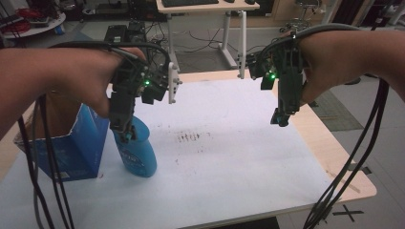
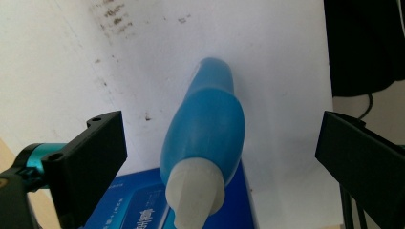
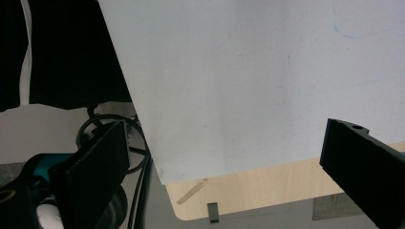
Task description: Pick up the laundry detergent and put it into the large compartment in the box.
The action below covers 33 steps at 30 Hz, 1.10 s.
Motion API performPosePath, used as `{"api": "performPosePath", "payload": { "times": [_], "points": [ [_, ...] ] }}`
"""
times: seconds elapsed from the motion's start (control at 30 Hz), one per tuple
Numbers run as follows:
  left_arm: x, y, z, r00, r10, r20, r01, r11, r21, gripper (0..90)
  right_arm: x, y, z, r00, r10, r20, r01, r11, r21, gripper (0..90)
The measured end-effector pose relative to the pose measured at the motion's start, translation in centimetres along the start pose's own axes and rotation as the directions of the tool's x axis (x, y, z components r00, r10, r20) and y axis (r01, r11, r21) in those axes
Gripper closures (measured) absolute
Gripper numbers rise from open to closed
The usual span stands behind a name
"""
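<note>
Left gripper [image 1: 125, 133] hangs right over the blue bottle [image 1: 136, 155], jaws spread wide on either side of its white cap [image 2: 193, 193], not touching it. Bottle stands upright on the white table sheet [image 1: 229, 157], near the left front, just beside the open blue box [image 1: 71, 148]; can't tell if they touch. Right gripper [image 1: 281, 117] hovers above the sheet's right edge, well apart from the bottle, jaws released, nothing between them. Dark smudges [image 1: 188, 137] mark the sheet mid-table.
</note>
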<state>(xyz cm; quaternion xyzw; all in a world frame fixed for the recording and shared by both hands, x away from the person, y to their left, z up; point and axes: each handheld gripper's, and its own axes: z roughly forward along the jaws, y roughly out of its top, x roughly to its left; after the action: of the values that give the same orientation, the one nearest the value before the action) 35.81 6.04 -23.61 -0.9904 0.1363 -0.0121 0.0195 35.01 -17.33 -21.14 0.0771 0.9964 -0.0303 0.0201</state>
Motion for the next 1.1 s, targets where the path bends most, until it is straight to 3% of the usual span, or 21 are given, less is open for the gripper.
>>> {"api": "performPosePath", "payload": {
  "times": [0.27, 0.4, 0.57, 0.77, 0.93, 1.1],
  "points": [
    [-0.1, -1.6, 0.8, 0.9972, 0.069, 0.028, -0.070, 0.9975, 0.014, 3.3, -0.7, 0.0, 0.4, 0.9990, 0.042, -0.013, -0.042, 0.999, 0.019, 2.1],
    [-0.3, -1.5, 1.5, 0.9899, 0.139, 0.027, -0.140, 0.9896, 0.031, 3.4, -1.0, 0.5, 0.7, 0.9983, 0.057, -0.012, -0.056, 0.998, 0.029, 2.0],
    [0.0, -1.4, 2.6, 0.9784, 0.207, -0.004, -0.206, 0.9774, 0.047, 3.3, -1.2, 1.0, 0.8, 0.9977, 0.067, -0.010, -0.067, 0.997, 0.030, 2.1],
    [0.7, -1.8, 3.8, 0.9752, 0.221, 0.007, -0.221, 0.9722, 0.077, 3.3, -1.0, 1.5, 0.7, 0.9977, 0.067, -0.007, -0.067, 0.997, 0.029, 2.1],
    [1.0, -2.2, 4.6, 0.9805, 0.195, 0.020, -0.196, 0.9784, 0.065, 3.3, -1.0, 1.6, 0.8, 0.9981, 0.062, -0.007, -0.062, 0.998, 0.029, 2.1],
    [1.0, -2.4, 5.3, 0.9801, 0.197, 0.024, -0.198, 0.9784, 0.058, 3.4, -1.1, 1.7, 0.8, 0.9981, 0.061, -0.012, -0.060, 0.998, 0.031, 2.0]
  ]
}}
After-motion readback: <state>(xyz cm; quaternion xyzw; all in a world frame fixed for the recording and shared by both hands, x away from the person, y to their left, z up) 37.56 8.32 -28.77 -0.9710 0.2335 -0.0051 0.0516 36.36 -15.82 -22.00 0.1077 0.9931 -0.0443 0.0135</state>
